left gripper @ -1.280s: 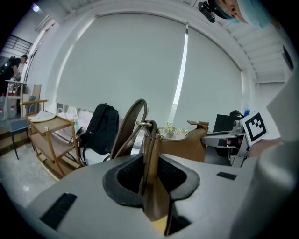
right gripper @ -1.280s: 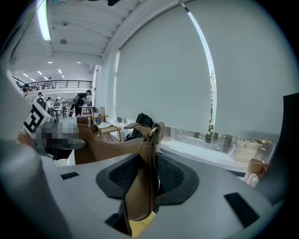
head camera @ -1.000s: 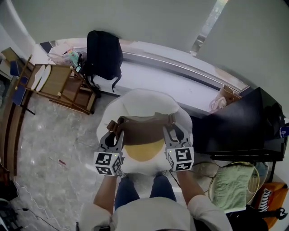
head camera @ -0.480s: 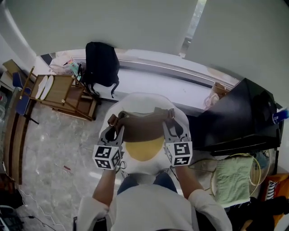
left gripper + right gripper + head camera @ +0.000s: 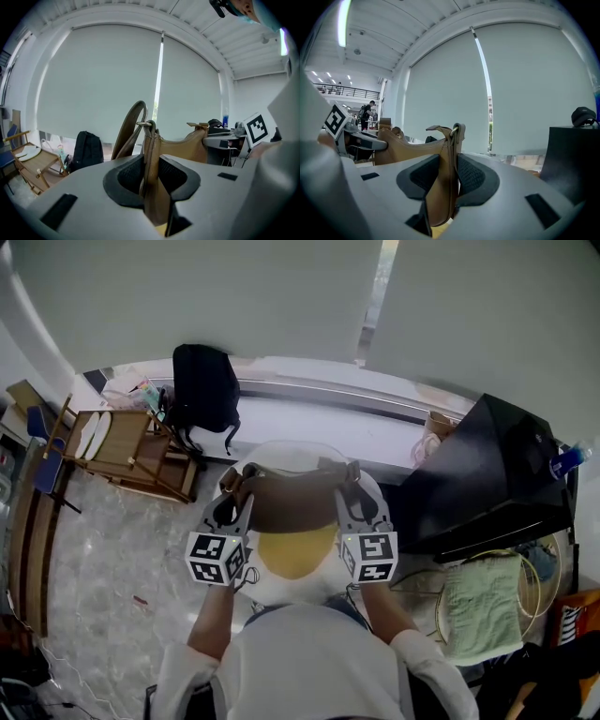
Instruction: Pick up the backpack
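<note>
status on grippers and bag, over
Left gripper, right gripper: both shut on brown bag, one end each. Black backpack by window, apart. Nothing seen in the way.

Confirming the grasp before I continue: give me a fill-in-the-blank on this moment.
The bag held between both claws is ____ in colour.
The left claw and right claw are each ____ on one end of it.
The backpack by the window sill is ____, with neither claw touching it.
Missing: brown; shut; black.

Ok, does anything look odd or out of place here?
Yes: the left gripper and right gripper each clamp an end of a brown handbag, while the black backpack stands untouched by the window ledge.
</note>
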{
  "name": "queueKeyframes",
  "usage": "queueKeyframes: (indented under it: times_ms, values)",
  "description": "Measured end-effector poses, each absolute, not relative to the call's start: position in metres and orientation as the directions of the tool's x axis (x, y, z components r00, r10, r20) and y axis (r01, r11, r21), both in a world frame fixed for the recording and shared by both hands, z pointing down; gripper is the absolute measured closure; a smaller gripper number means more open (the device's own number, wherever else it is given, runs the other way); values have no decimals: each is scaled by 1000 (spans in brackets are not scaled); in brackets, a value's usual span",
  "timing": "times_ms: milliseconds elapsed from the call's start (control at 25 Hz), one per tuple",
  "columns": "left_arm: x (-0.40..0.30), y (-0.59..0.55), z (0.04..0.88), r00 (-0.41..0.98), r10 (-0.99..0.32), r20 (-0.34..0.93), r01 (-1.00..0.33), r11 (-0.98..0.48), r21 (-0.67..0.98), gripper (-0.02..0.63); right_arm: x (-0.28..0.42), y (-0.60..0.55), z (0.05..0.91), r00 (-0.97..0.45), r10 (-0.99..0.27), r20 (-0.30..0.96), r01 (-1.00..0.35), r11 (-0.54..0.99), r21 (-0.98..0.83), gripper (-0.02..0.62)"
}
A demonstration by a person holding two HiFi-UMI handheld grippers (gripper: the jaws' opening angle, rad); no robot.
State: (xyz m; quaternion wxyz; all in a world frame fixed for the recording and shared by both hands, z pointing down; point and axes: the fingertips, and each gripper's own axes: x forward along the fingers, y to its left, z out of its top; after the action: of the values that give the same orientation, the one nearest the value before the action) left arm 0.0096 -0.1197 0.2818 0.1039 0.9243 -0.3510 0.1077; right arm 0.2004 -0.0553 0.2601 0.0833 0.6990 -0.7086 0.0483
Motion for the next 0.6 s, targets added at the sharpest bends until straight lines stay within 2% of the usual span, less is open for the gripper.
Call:
queueKeyframes:
  times_ms: [600]
  values:
    - [39,-105,251,775,-595,213,-622,-777,95,505,221,-18,233,60,-990,125,-998,-56,33,451]
